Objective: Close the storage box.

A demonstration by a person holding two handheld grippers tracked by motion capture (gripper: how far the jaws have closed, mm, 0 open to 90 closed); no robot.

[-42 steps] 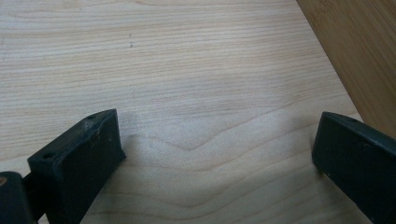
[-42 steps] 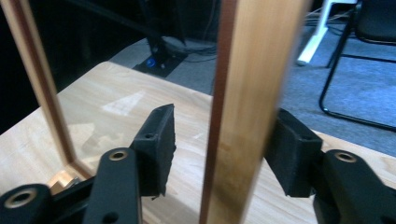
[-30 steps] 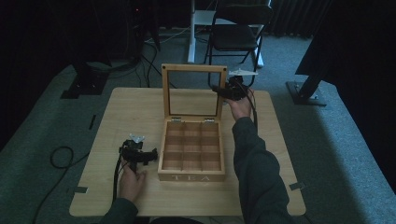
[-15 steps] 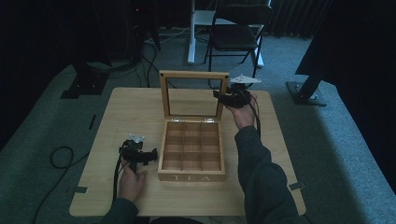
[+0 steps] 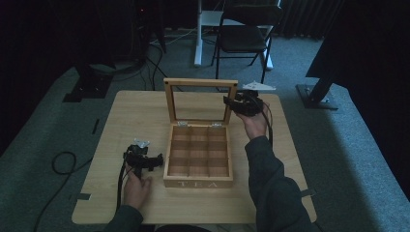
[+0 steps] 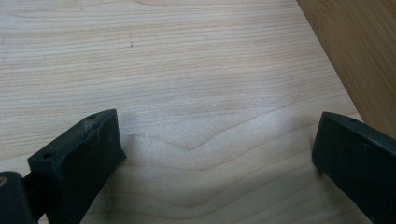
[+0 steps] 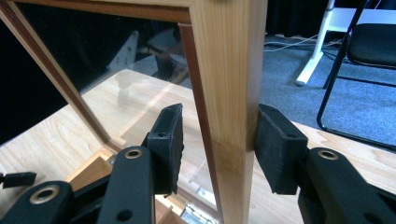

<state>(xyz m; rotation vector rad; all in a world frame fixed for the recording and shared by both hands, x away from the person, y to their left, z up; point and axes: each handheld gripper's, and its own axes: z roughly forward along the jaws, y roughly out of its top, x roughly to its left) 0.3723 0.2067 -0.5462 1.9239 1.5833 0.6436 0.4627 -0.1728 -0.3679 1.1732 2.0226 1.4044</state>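
Lid frame (image 7: 229, 93) between right gripper (image 7: 217, 135) jaws, one touching

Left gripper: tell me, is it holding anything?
No, the left gripper has its jaws spread apart over bare table, nothing between them.

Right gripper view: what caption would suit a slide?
Gripper straddles the open tea box lid's frame.
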